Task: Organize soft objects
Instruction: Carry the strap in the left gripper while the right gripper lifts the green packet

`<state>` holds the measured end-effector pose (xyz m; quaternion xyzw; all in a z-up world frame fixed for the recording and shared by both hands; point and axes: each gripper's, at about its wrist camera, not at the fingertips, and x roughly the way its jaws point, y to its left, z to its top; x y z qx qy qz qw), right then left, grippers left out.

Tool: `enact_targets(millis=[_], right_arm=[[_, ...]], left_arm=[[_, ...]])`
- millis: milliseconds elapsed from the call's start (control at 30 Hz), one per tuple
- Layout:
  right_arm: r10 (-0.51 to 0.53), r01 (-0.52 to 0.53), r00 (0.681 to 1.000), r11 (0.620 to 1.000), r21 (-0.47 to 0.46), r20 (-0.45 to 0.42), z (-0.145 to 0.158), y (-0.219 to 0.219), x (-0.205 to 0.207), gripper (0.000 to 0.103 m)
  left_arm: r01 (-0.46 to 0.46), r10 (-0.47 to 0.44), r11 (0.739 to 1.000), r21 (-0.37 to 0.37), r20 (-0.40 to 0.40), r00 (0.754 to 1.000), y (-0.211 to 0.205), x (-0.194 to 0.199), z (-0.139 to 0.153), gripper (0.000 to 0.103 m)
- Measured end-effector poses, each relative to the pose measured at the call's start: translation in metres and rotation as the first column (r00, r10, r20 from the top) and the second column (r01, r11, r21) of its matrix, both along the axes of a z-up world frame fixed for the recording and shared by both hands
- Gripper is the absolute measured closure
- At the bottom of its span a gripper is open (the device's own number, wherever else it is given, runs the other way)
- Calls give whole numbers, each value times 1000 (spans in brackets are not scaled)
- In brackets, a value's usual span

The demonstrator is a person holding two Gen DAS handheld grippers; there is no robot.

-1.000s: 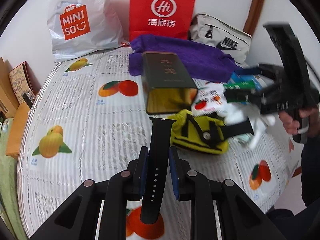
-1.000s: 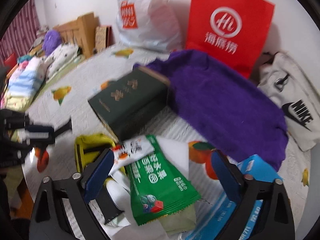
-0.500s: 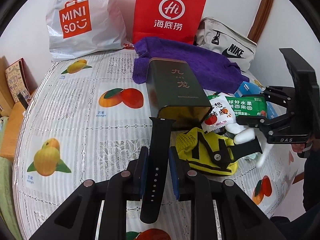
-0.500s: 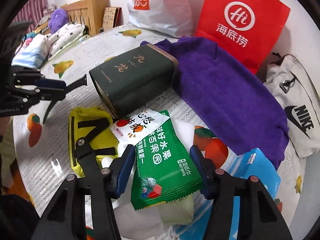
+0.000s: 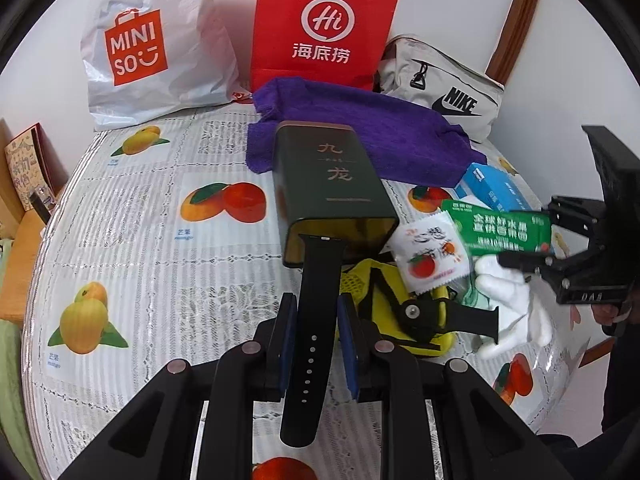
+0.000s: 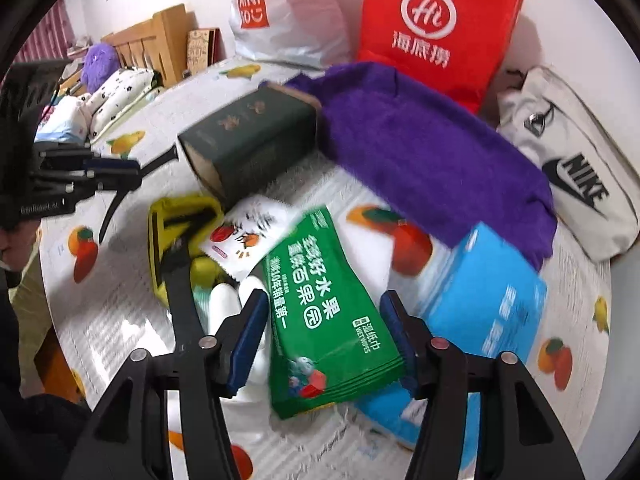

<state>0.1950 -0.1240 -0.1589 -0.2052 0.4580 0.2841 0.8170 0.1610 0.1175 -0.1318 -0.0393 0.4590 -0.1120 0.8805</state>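
My left gripper (image 5: 316, 344) is shut on a black watch strap (image 5: 320, 280), whose tip reaches the open mouth of a dark green tin (image 5: 332, 188) lying on its side. My right gripper (image 6: 324, 340) has a green wet-wipes packet (image 6: 320, 300) between its blue pads, which touch the packet's long edges while the jaws ease open a little. In the left wrist view that packet (image 5: 504, 228) sits between the right gripper's fingers. Beside it lie a white sachet (image 6: 248, 236), a yellow mesh pouch (image 6: 180, 216), a second black strap (image 6: 184, 292) and a white soft item (image 5: 508, 292).
A purple towel (image 5: 360, 136) lies behind the tin, and a blue tissue pack (image 6: 480, 300) lies right of the packet. Against the wall stand a Miniso bag (image 5: 152, 48), a red paper bag (image 5: 324, 28) and a Nike pouch (image 5: 444, 88). The fruit-print tablecloth (image 5: 140, 240) covers the round table.
The right gripper's wide jaws have come in around the green packet and it has shifted across the table. The left gripper and its strap have barely moved.
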Motion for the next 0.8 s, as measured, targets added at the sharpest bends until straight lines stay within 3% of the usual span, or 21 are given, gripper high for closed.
enact_targets(millis=[200,367,567,733,800], right_arm=[[11,-5,996,997,-72,84,8,-2,-6,38],[64,-48,987,993,-108,149,20,2,-7,26],[118,-99,985,984,-146,126,7,20,6,24],[123,-113,991,981,-156,56,-11,24,13,25],[135,-119,988,977,-178,81,-15,27,8,27]], left_arm=[[4,-4,1000,-7,1,1000,-4,-1,2,83],[3,-3,1000,-9,4,1000,-4,-2,4,83],[8,-8,1000,-18,5,1000,-4,0,3,83],[5,-5,1000,-24,-3,1000,-3,1,0,83],[5,-5,1000,-25,-4,1000,-2,1,-1,83]])
